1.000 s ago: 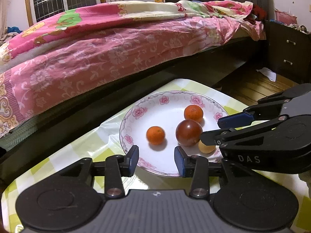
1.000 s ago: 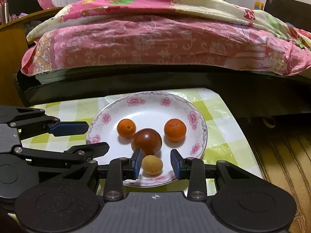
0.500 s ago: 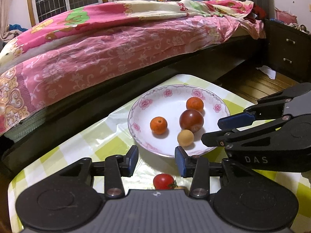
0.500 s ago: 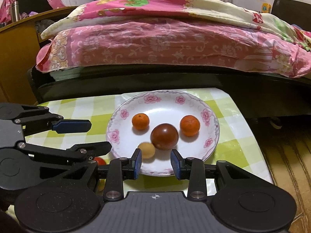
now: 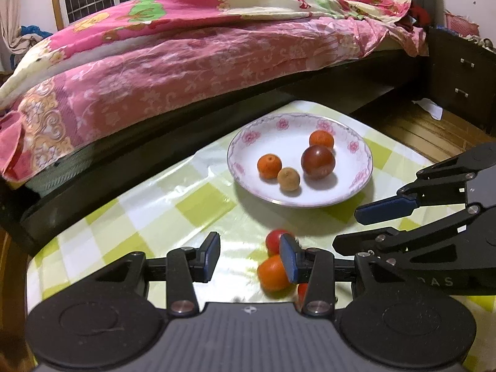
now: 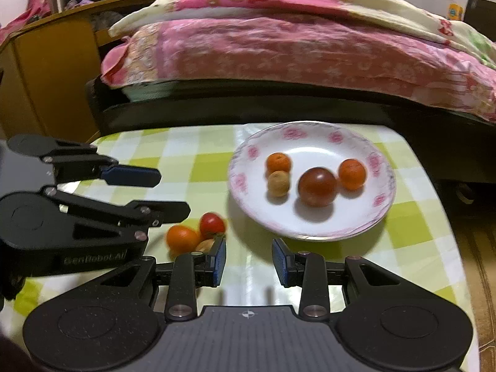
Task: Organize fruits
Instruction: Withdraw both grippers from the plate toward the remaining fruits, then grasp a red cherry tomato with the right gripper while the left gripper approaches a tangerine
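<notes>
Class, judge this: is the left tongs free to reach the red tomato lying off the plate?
Probably yes: the red tomato lies bare on the cloth just ahead of the left tongs, jaws empty.

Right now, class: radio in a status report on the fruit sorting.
Both grippers open, empty. Four fruits on plate. Small tomato, orange fruit loose on tablecloth. Nothing blocking.

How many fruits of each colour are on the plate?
Orange: 2
Dark red: 1
Tan: 1
Total on the plate: 4
</notes>
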Demonstrator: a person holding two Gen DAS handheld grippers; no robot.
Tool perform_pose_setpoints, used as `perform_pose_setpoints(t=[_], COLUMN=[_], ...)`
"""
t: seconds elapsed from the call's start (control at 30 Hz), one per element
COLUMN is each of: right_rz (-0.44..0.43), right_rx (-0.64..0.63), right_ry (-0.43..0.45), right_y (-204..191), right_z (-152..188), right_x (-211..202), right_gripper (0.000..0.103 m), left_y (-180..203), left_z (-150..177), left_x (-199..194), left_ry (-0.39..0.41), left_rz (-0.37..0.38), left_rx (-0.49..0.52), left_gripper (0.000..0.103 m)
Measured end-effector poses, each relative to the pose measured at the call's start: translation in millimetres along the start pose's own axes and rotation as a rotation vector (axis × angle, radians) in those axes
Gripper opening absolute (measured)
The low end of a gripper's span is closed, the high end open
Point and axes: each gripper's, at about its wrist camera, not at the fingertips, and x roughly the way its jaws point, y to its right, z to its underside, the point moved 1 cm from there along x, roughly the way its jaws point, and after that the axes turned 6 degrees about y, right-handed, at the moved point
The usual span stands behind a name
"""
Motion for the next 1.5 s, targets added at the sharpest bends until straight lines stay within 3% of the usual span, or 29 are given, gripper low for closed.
perform_pose_setpoints(t=[0.6, 1.1, 1.5], right_rz=[-0.116, -0.064, -0.045], right_rx=[-0.052, -0.019, 0.022], right_ry=[-0.097, -0.146, -0.145], right_y=[-40, -22, -1], right_z=[17, 30, 34], right_x=[19, 16, 6], right_gripper=[0.031, 0.026, 0.026], left_y=[-20, 6, 18], left_z=[22, 23, 27], left_x=[-20, 6, 35], left_ry=[-0.039, -0.069, -0.089], left_rz=[0.010, 0.098, 0.111], left_rx=[-0.012, 0.069, 0.132], left_gripper=[0.051, 0.051, 0.051])
